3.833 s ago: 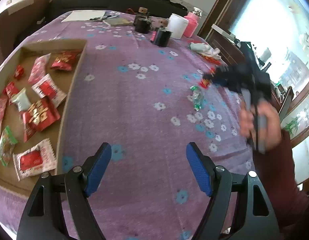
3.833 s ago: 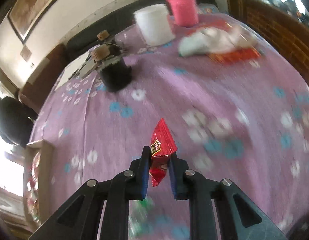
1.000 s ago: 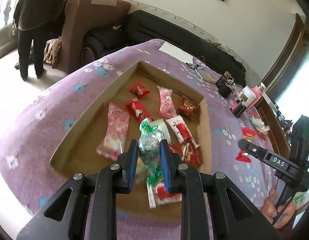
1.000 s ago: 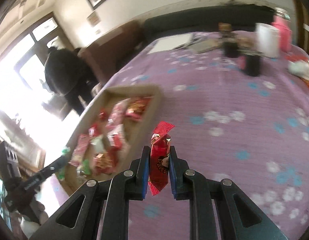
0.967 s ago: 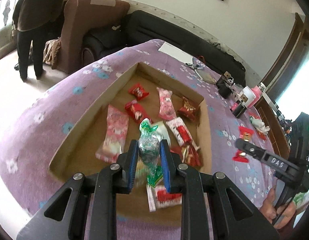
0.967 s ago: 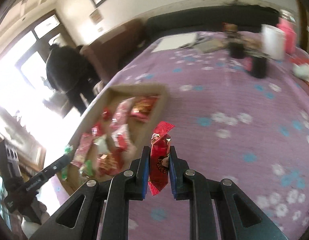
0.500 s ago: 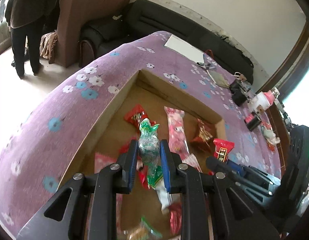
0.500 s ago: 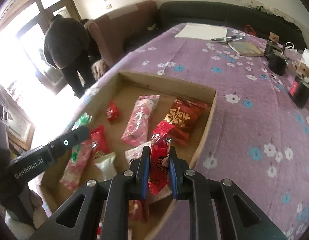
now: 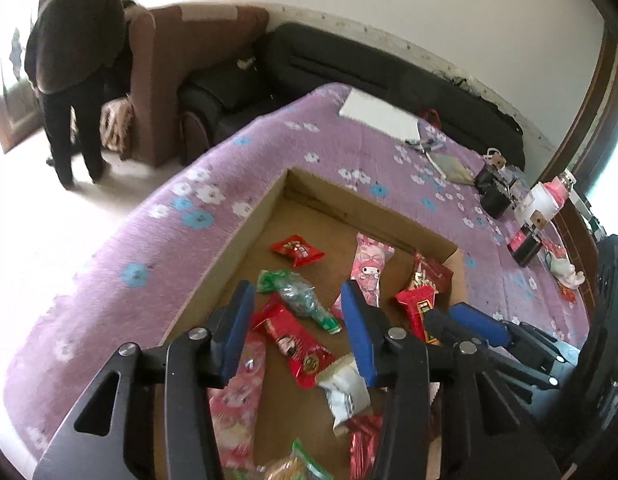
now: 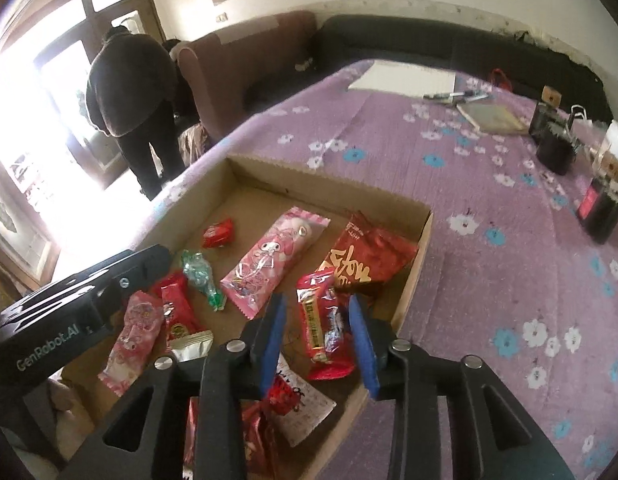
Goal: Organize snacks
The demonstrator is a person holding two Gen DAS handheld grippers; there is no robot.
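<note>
Both tongs now stand wide over the cardboard box (image 9: 245, 236): the left tongs (image 9: 297, 320) have let go of the green-ended clear candy (image 9: 303, 300), which lies on the box floor between their fingers, and the right tongs (image 10: 317, 332) have dropped the red snack packet (image 10: 323, 324) beside the large red bag (image 10: 369, 260). Judging by this, both deliveries are finished. Beyond the box, the desk's purple flowered cloth (image 10: 489, 200) carries cups and papers; further off stand sofas and a person.
</note>
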